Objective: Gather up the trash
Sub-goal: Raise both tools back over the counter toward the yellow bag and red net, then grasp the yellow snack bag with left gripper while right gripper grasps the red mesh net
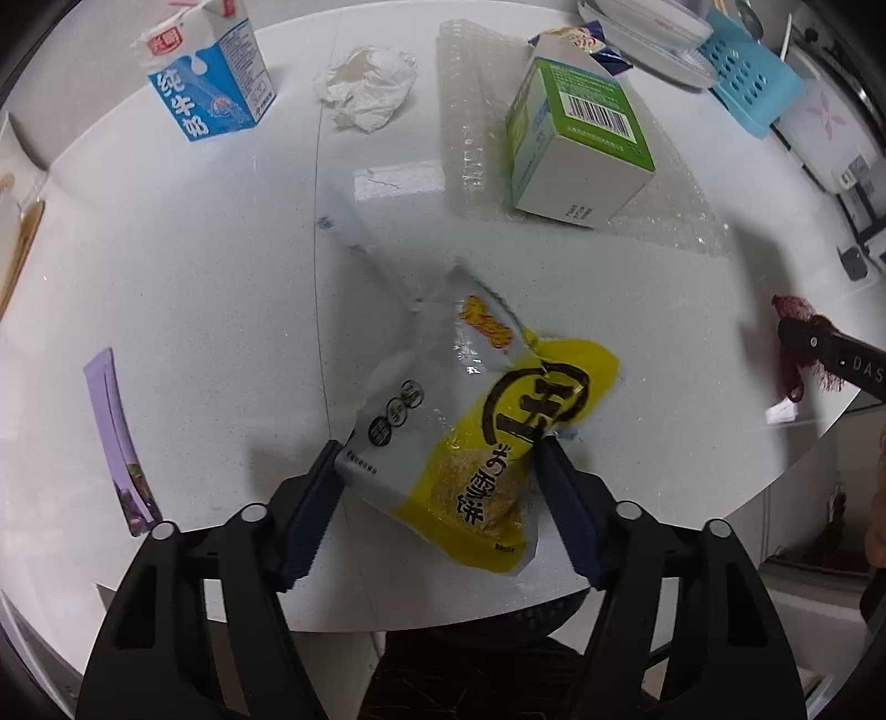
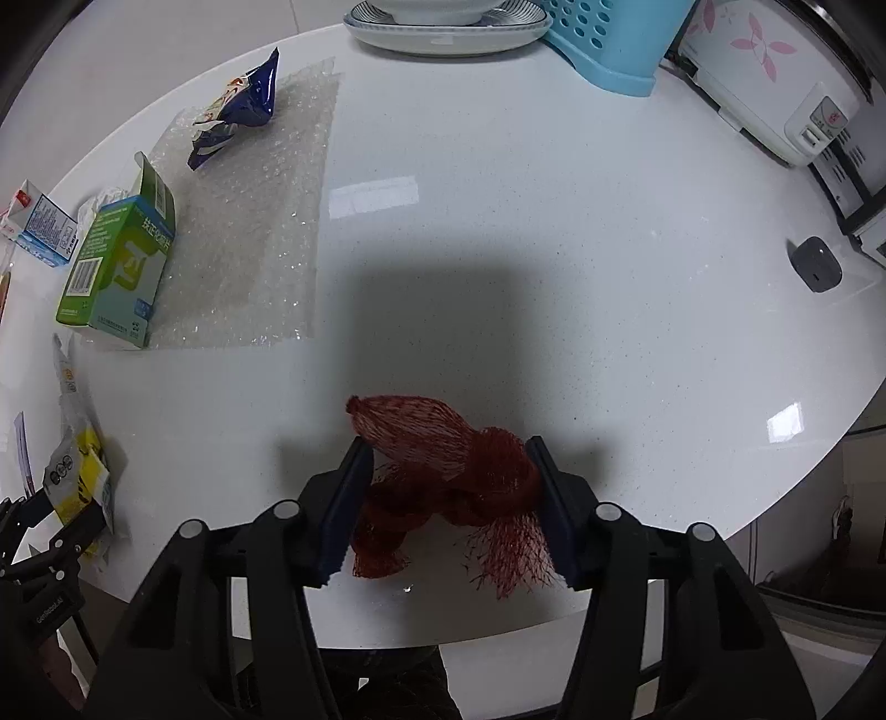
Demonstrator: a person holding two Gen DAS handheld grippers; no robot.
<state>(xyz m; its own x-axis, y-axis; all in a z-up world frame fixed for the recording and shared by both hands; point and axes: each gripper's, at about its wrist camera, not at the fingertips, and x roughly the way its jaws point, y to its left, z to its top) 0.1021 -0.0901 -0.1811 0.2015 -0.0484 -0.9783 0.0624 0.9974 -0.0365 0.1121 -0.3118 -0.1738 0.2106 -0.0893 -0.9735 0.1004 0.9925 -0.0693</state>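
Observation:
On the white table (image 1: pixel 194 288), a yellow and clear snack wrapper (image 1: pixel 487 421) lies between the fingers of my left gripper (image 1: pixel 438 443). Both pads touch its edges, so the gripper is shut on it. In the right wrist view a red mesh net (image 2: pixel 443 471) is bunched between the pads of my right gripper (image 2: pixel 447 440), which presses it from both sides near the table's front edge. Other trash: a blue milk carton (image 1: pixel 210 83), a crumpled tissue (image 1: pixel 368 83), a green box (image 1: pixel 576 144), a purple wrapper (image 1: pixel 119 443), and a blue snack bag (image 2: pixel 238 111).
A sheet of bubble wrap (image 2: pixel 249 249) lies under the green box and the blue bag. At the back stand a plate (image 2: pixel 448 27), a blue rack (image 2: pixel 603 39) and a white cooker (image 2: pixel 775 83). A small dark object (image 2: pixel 817 263) sits at the right.

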